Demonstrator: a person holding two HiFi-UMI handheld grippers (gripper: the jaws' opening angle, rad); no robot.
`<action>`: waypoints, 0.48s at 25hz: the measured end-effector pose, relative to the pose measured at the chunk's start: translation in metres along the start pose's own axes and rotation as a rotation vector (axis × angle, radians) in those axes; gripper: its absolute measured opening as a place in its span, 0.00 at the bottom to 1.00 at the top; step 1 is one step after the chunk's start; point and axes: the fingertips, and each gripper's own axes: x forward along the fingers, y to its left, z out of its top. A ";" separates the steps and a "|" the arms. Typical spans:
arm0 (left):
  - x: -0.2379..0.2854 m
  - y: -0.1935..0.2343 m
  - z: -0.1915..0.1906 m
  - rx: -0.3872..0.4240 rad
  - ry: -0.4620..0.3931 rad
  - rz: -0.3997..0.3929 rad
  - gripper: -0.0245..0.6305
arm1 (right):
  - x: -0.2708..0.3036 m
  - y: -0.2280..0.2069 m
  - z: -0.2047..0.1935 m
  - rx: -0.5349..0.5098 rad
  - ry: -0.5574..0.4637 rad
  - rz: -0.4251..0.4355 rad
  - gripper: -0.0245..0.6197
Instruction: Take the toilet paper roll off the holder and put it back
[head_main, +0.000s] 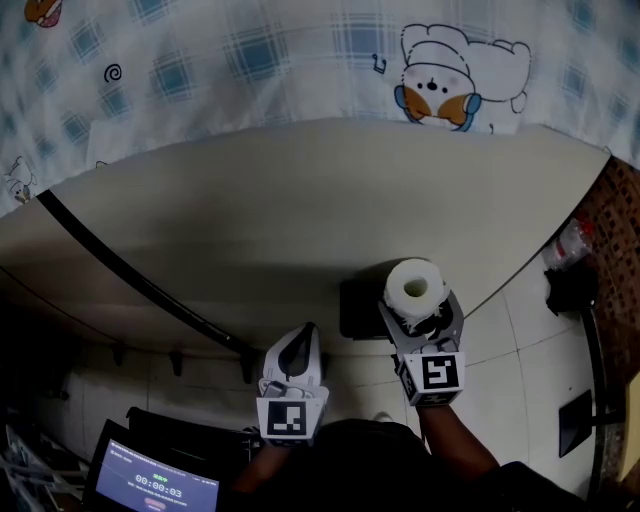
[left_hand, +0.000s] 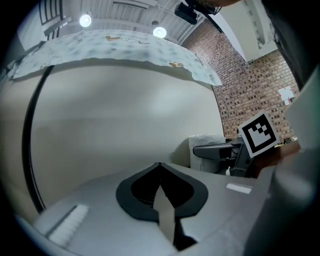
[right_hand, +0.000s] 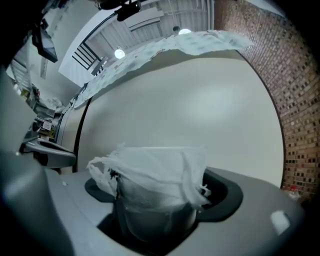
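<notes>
The left gripper (head_main: 306, 335) hangs pinched shut and empty, left of the dark holder (head_main: 358, 310) on the wall. The right gripper (head_main: 416, 312), jaws wide, clasps the toilet paper roll (head_main: 414, 284) upright, just right of that holder. I'd keep the grip light and level so the core isn't squashed; the roll is white, its outer sheet ragged.
</notes>
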 end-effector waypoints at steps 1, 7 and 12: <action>0.000 0.000 -0.001 -0.006 0.001 0.001 0.06 | -0.001 -0.001 0.000 0.000 0.001 0.001 0.74; -0.001 -0.010 -0.003 -0.013 0.006 -0.014 0.06 | -0.007 -0.001 0.010 0.006 -0.035 0.025 0.73; -0.006 -0.018 -0.010 -0.011 0.027 -0.024 0.06 | -0.022 -0.003 0.028 0.008 -0.088 0.029 0.73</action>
